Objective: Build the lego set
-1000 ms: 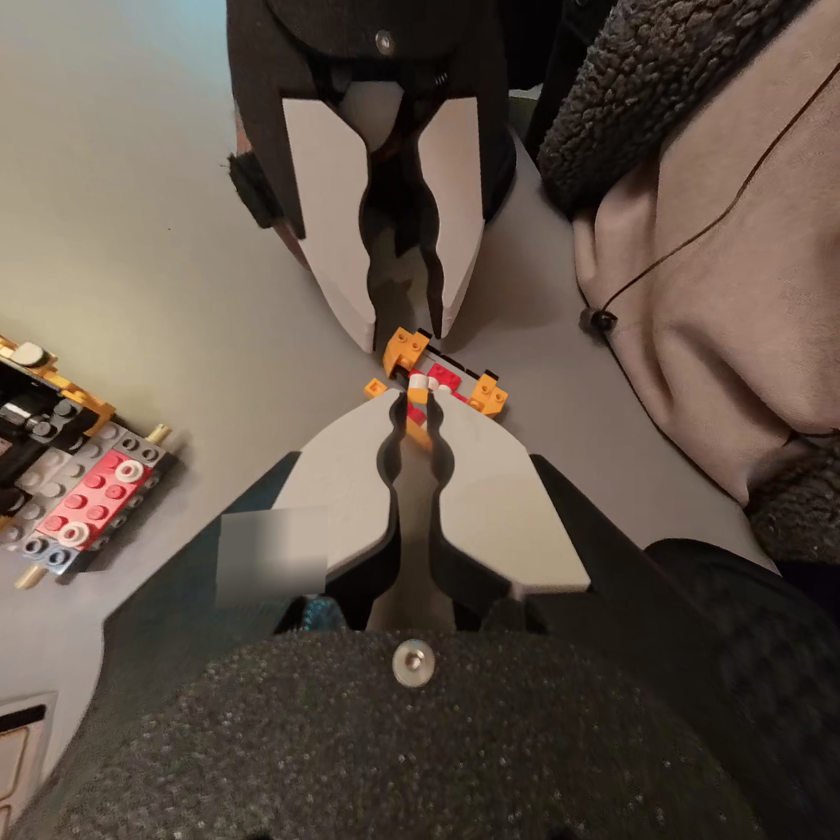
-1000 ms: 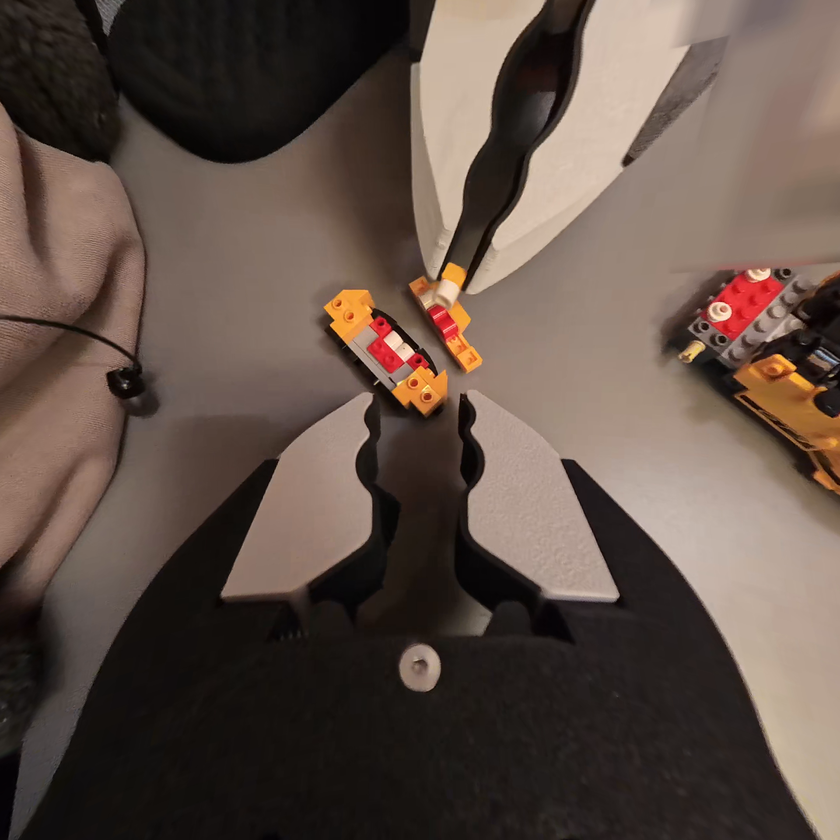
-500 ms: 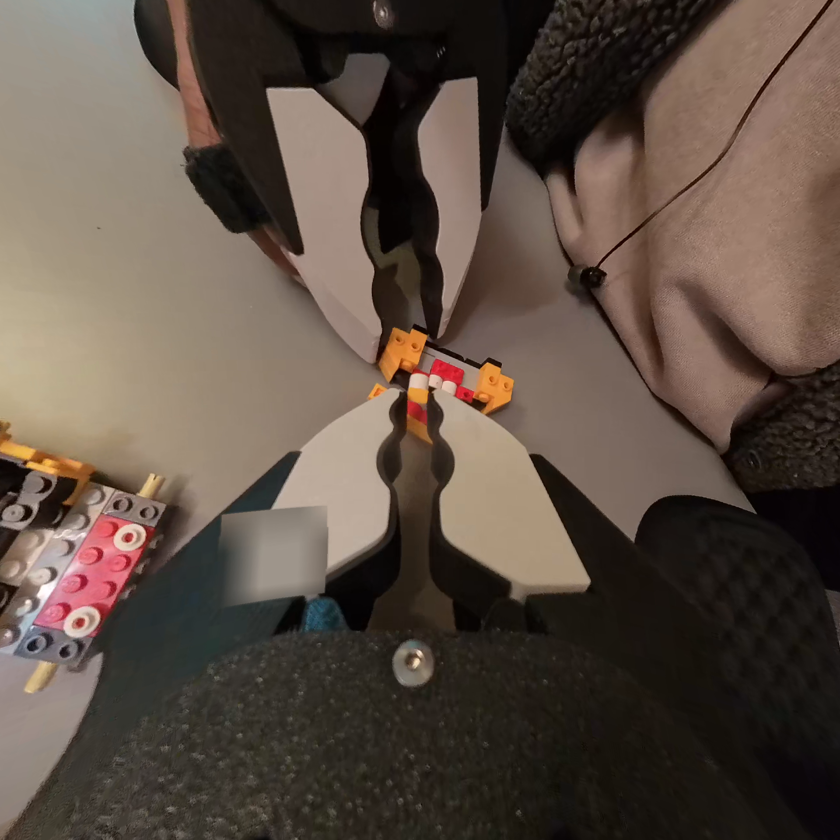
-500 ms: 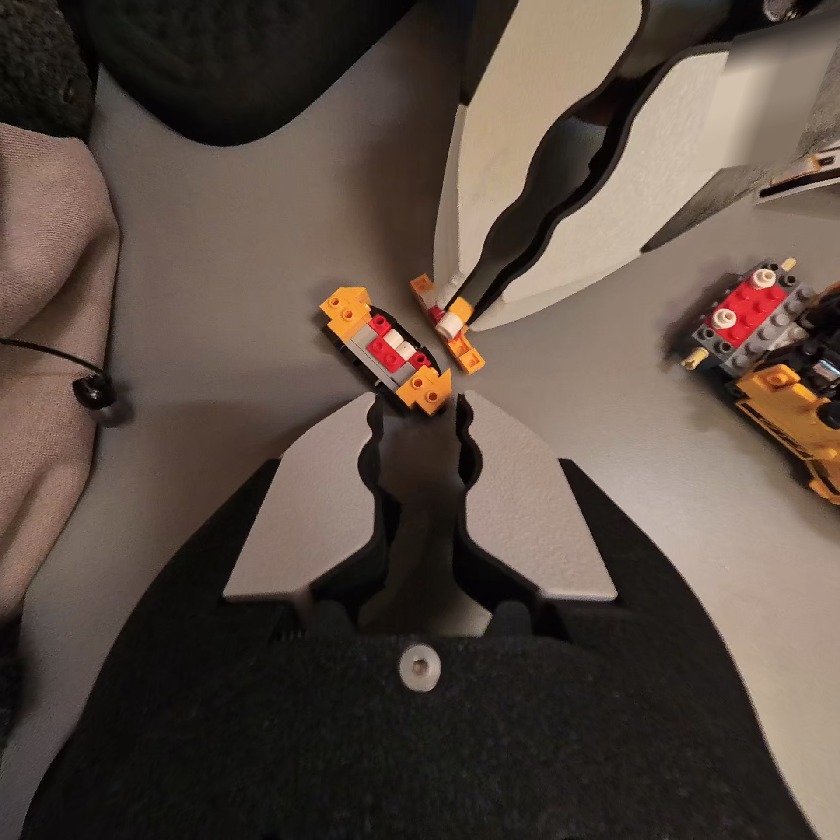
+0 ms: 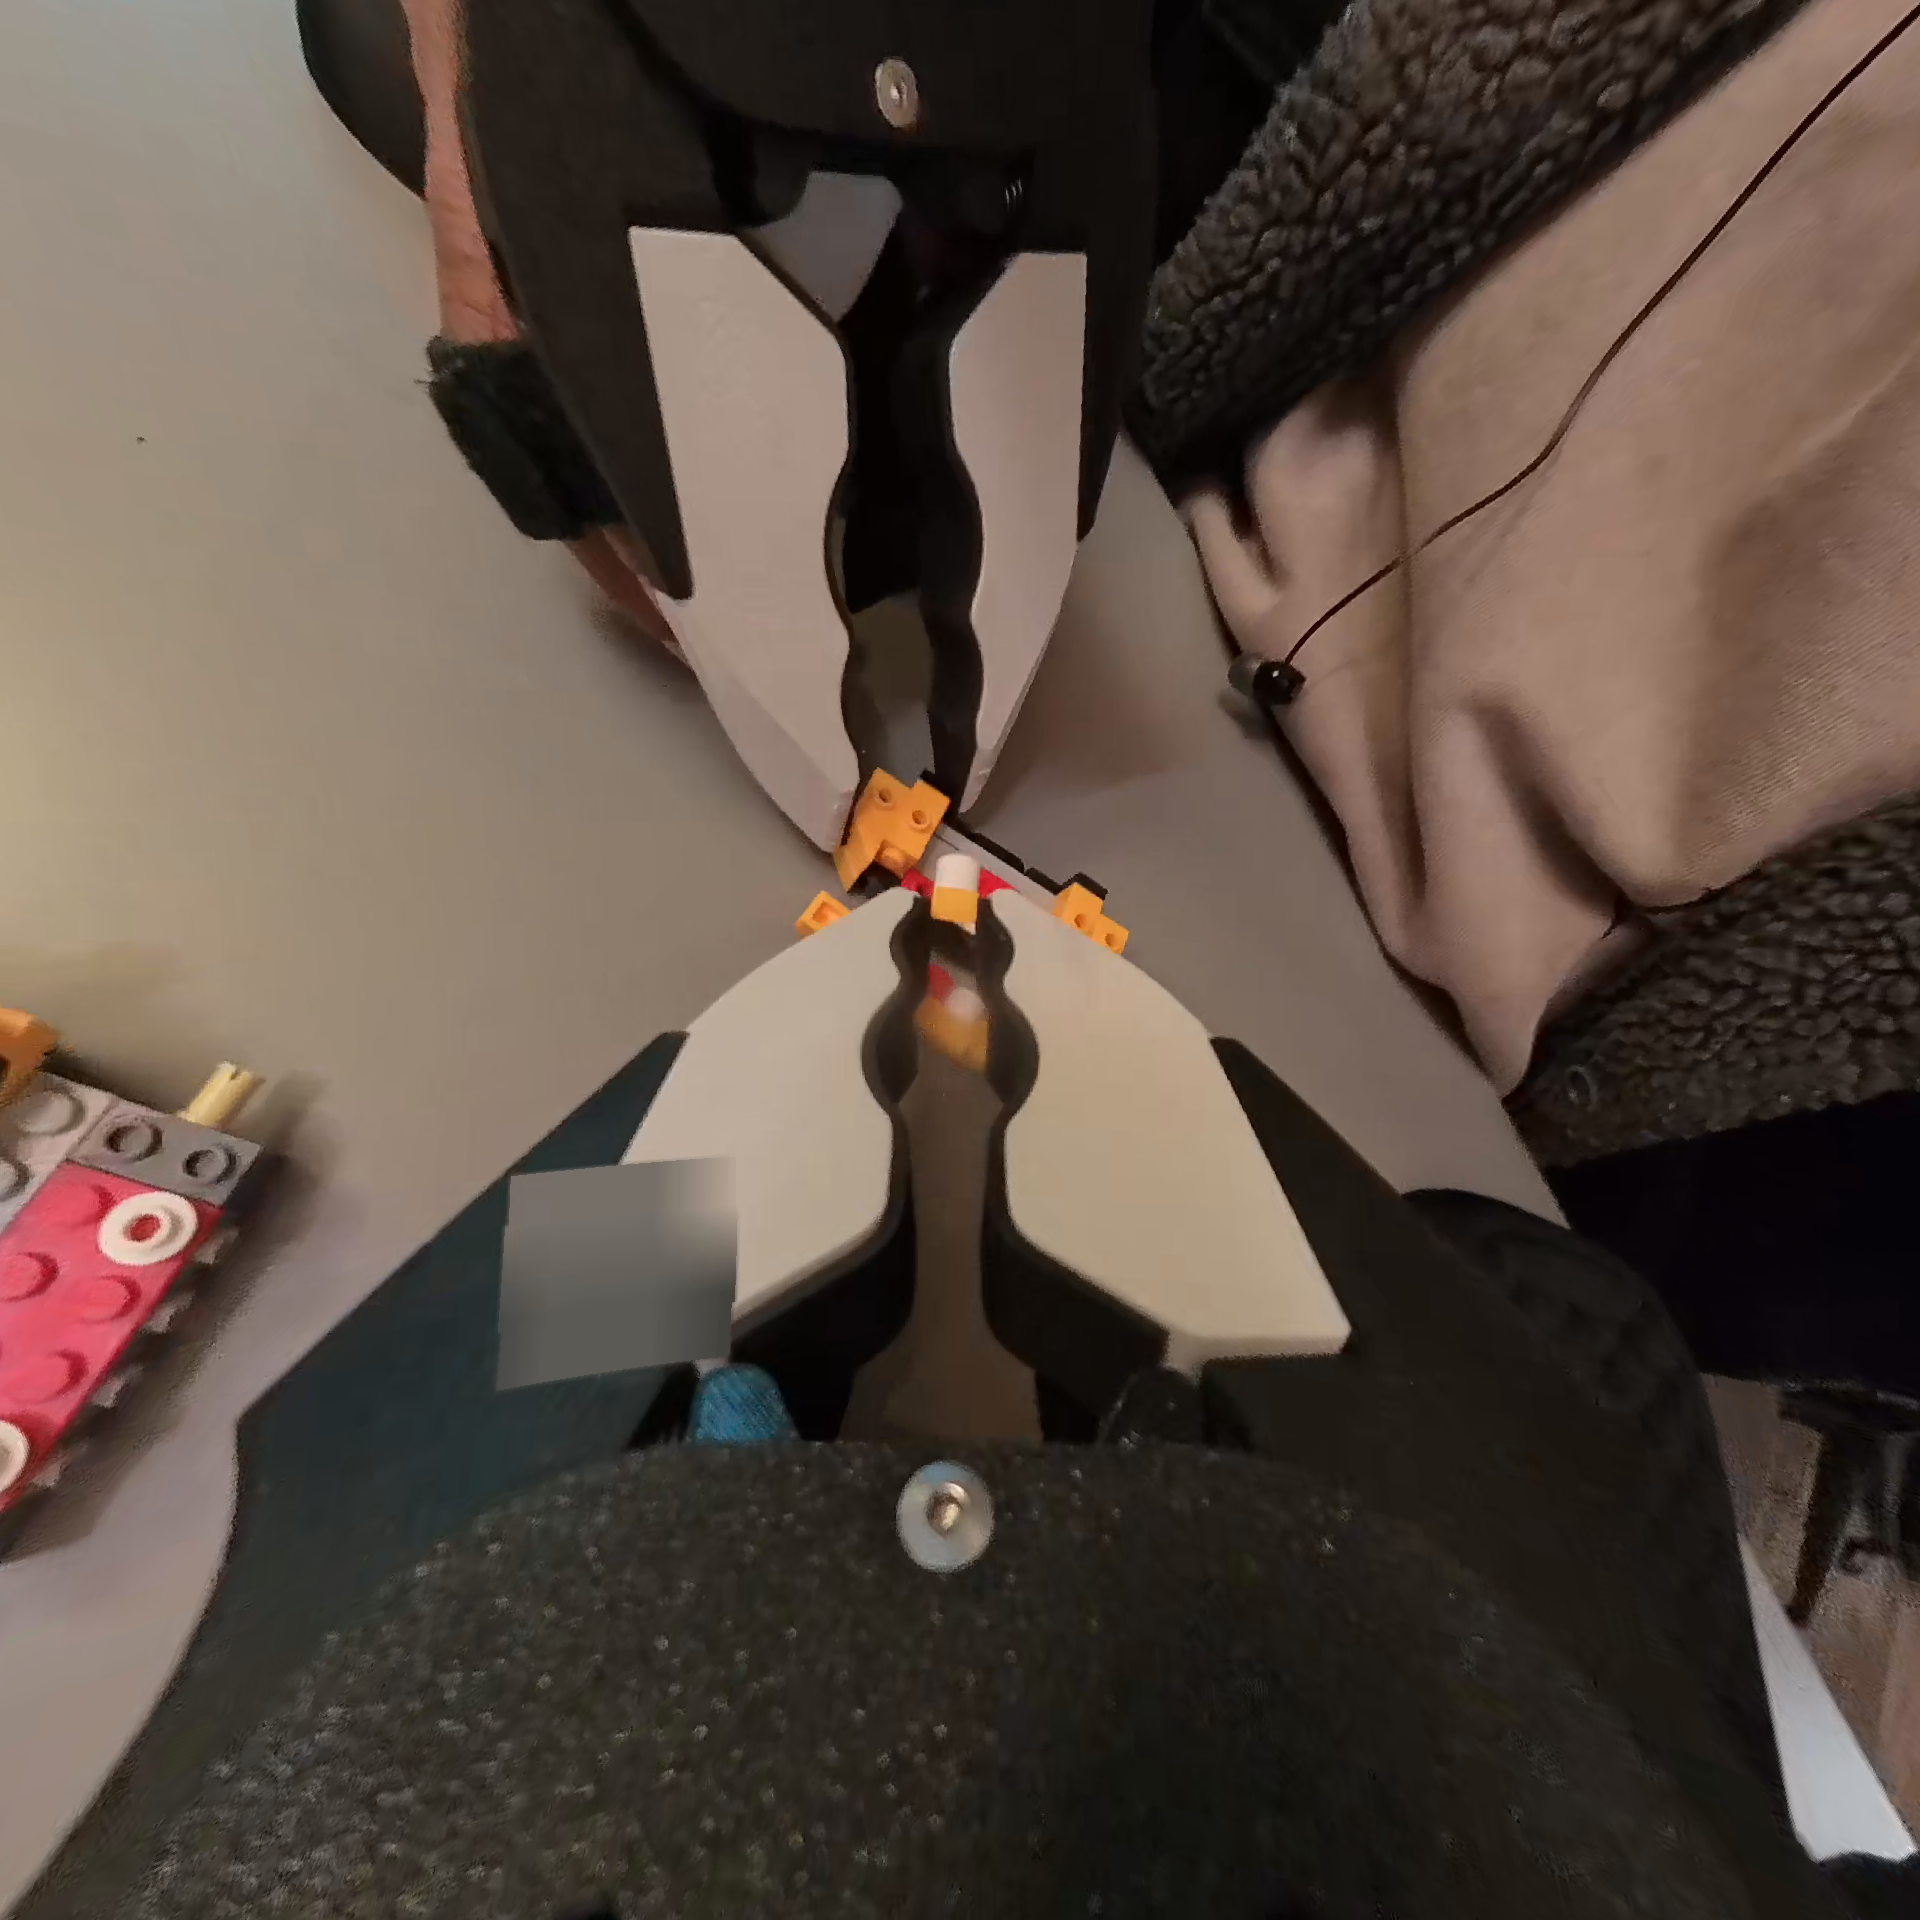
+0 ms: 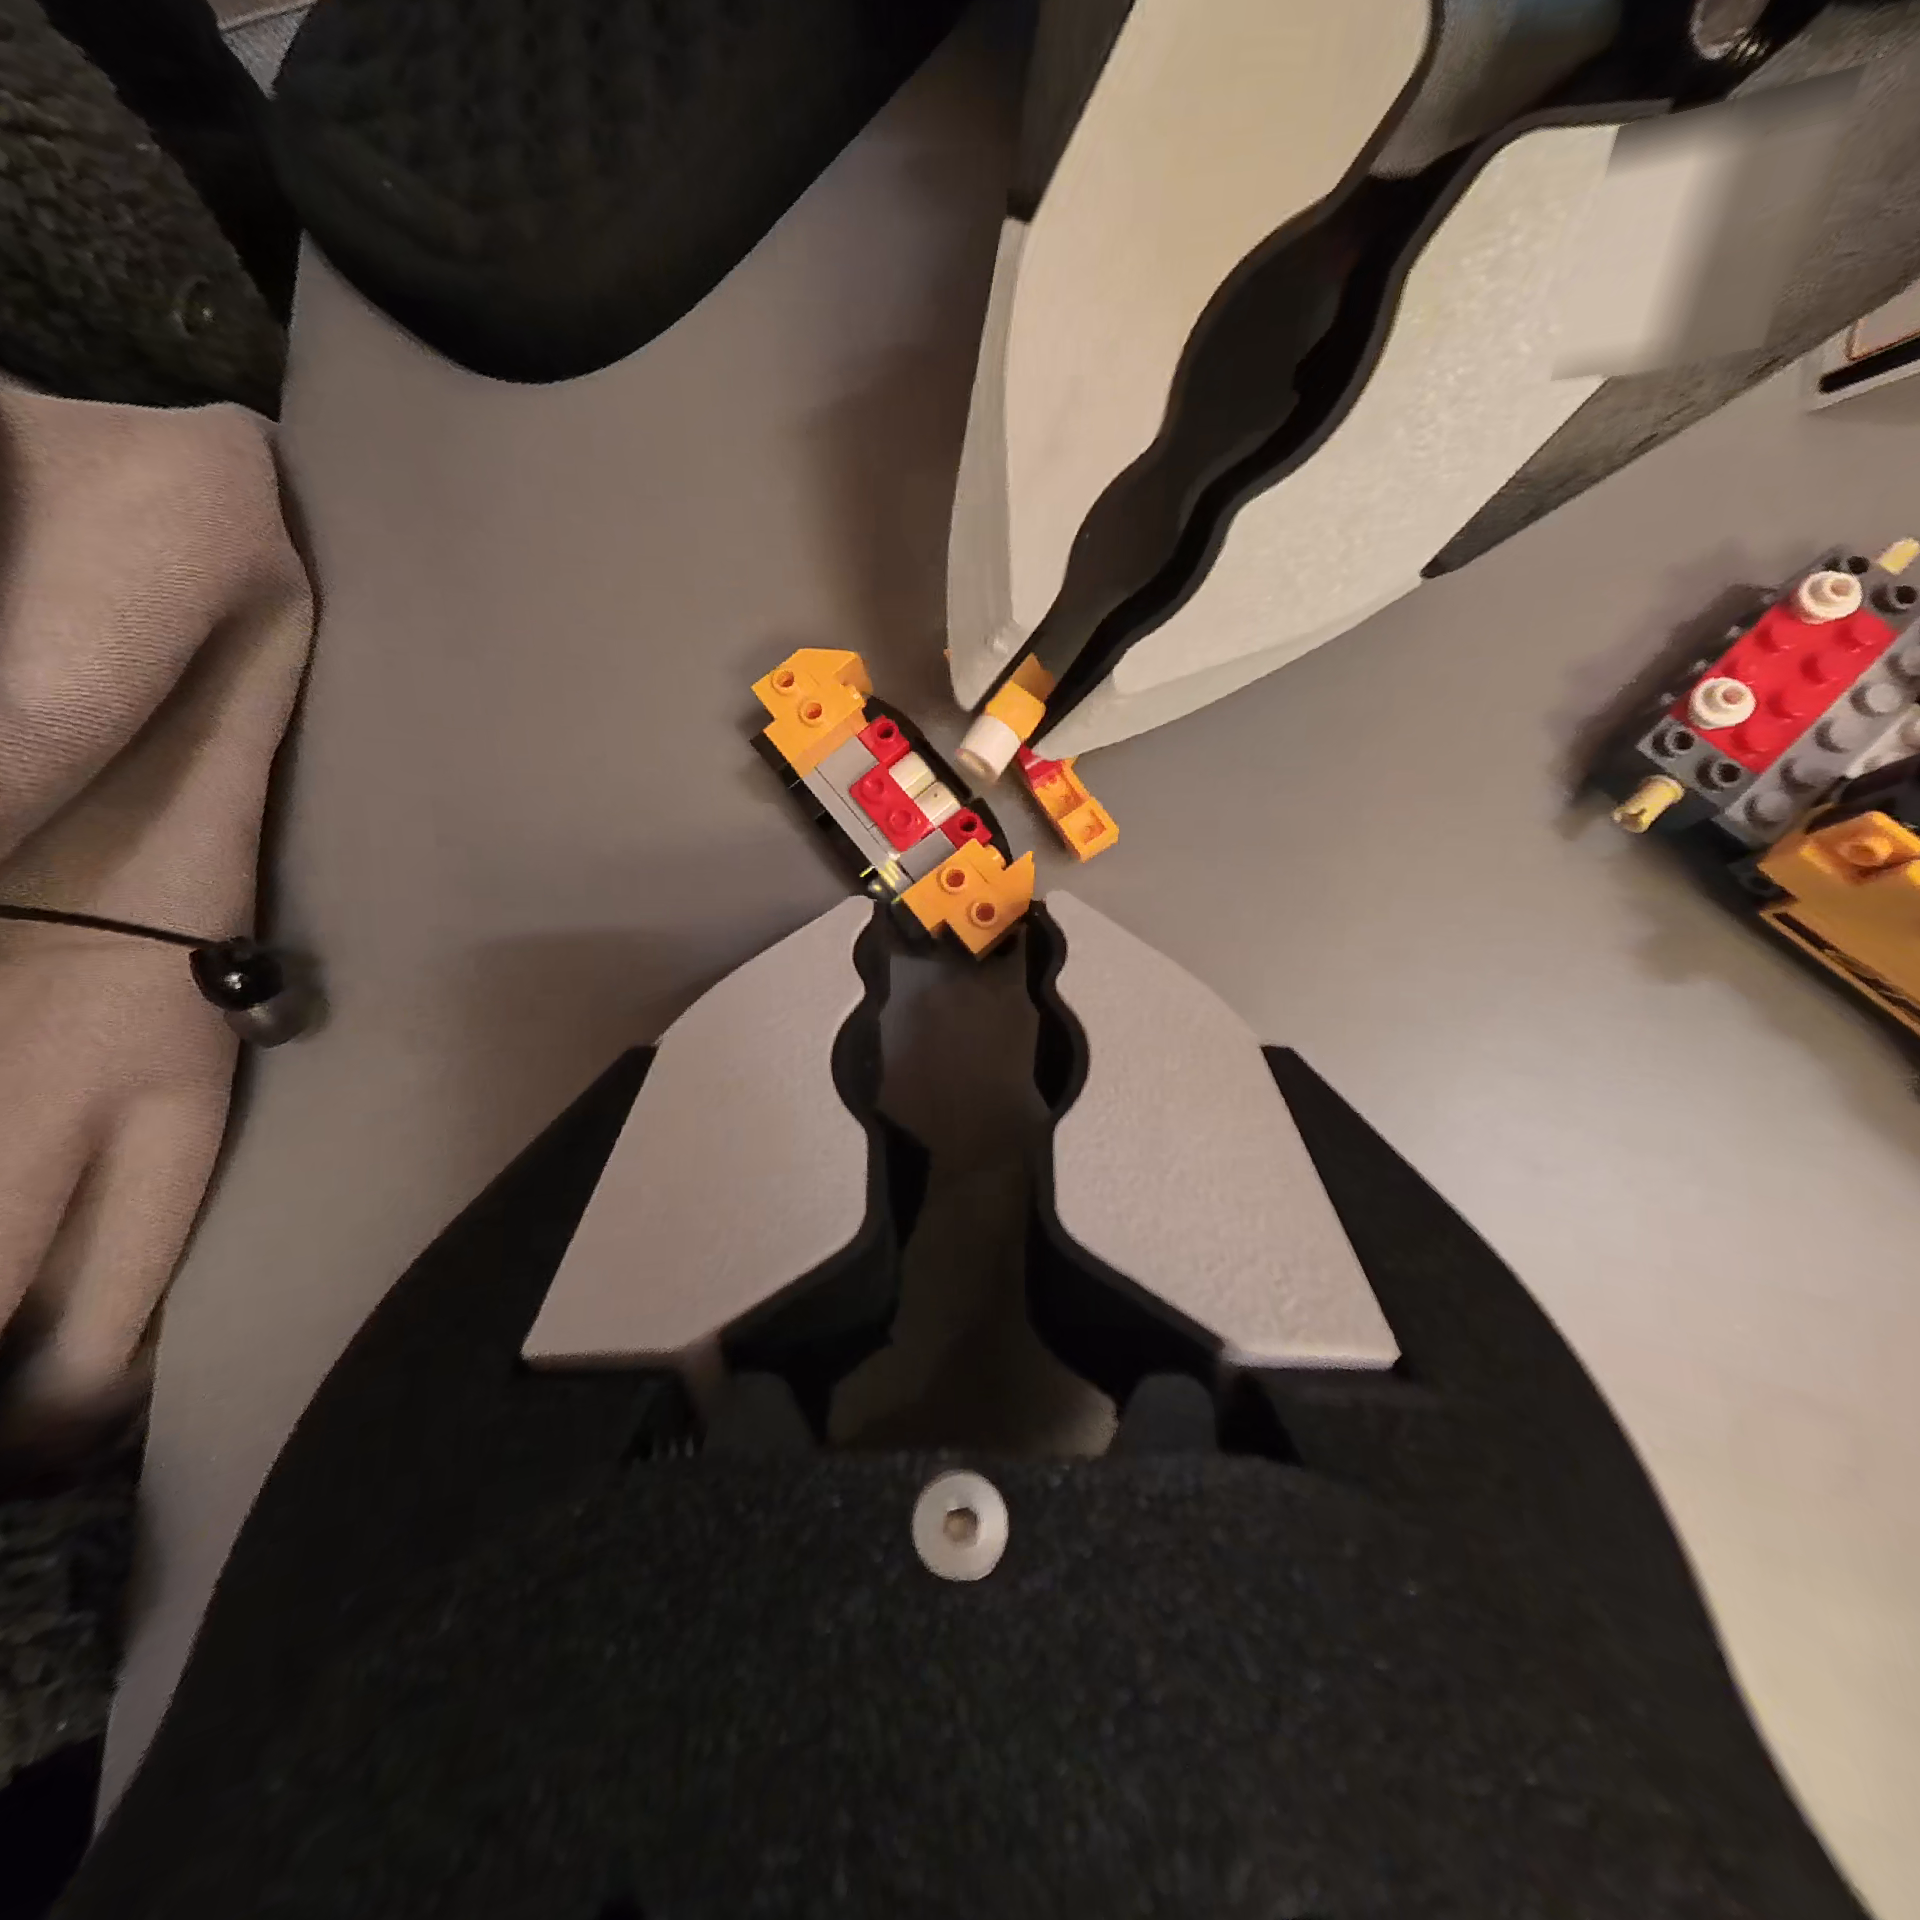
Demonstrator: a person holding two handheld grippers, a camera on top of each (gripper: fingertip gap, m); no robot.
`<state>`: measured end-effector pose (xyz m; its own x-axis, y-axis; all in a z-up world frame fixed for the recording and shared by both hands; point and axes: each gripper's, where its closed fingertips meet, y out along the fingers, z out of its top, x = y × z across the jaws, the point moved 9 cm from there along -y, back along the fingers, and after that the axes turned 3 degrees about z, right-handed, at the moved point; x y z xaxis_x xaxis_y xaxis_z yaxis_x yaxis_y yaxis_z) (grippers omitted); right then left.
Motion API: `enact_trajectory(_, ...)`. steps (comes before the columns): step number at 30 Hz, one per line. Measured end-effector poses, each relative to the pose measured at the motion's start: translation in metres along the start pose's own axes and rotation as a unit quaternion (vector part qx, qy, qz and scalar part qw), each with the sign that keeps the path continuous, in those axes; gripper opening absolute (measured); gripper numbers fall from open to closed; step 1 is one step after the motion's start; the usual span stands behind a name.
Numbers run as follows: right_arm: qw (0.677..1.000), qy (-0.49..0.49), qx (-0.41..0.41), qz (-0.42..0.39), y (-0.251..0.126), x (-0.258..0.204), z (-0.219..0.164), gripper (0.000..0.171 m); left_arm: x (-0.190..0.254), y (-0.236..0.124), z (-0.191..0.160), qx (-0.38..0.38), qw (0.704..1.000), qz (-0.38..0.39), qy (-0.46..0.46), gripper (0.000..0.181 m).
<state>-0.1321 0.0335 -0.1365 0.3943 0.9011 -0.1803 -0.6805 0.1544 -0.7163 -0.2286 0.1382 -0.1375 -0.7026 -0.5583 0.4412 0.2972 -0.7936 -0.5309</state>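
No text, brand, number or sign can be read in either view. A pale card or label point(image 6: 1870, 358) at about two o'clock in the right wrist view is cut off by the frame edge, and its dark marking is too small to make out. The lego pieces show only bare studs, and the yellow lego body point(image 6: 1860, 914) at three o'clock carries a dark marking that cannot be read.

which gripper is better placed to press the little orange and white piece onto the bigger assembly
Left. The left gripper is shut on the small piece, right beside the assembly. The right gripper is open, its tips straddling the assembly's orange end.
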Motion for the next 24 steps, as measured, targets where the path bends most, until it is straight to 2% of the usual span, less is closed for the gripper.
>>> enact_trajectory(4, 0.998, 0.025, 0.020, 0.063, -0.004, 0.003, 0.000, 0.025, -0.001, -0.007, 0.001, 0.063, 0.995, -0.048, -0.053, 0.008)
enact_trajectory(7, 0.987, 0.072, 0.057, 0.135, -0.015, 0.015, 0.001, 0.025, -0.002, -0.015, 0.004, 0.126, 0.981, -0.093, -0.119, 0.008)
enact_trajectory(10, 0.965, 0.107, 0.118, 0.210, -0.029, 0.026, 0.001, 0.025, -0.004, -0.019, 0.007, 0.177, 0.952, -0.134, -0.210, 0.008)
enact_trajectory(14, 0.932, 0.139, 0.182, 0.280, -0.041, 0.038, -0.001, 0.025, -0.009, -0.017, 0.009, 0.240, 0.899, -0.168, -0.326, 0.008)
enact_trajectory(18, 0.914, 0.147, 0.212, 0.314, -0.047, 0.041, -0.002, 0.025, -0.008, -0.010, 0.011, 0.262, 0.882, -0.182, -0.346, 0.008)
enact_trajectory(24, 0.910, 0.149, 0.212, 0.323, -0.046, 0.041, -0.002, 0.025, -0.005, -0.007, 0.014, 0.269, 0.881, -0.188, -0.341, 0.008)
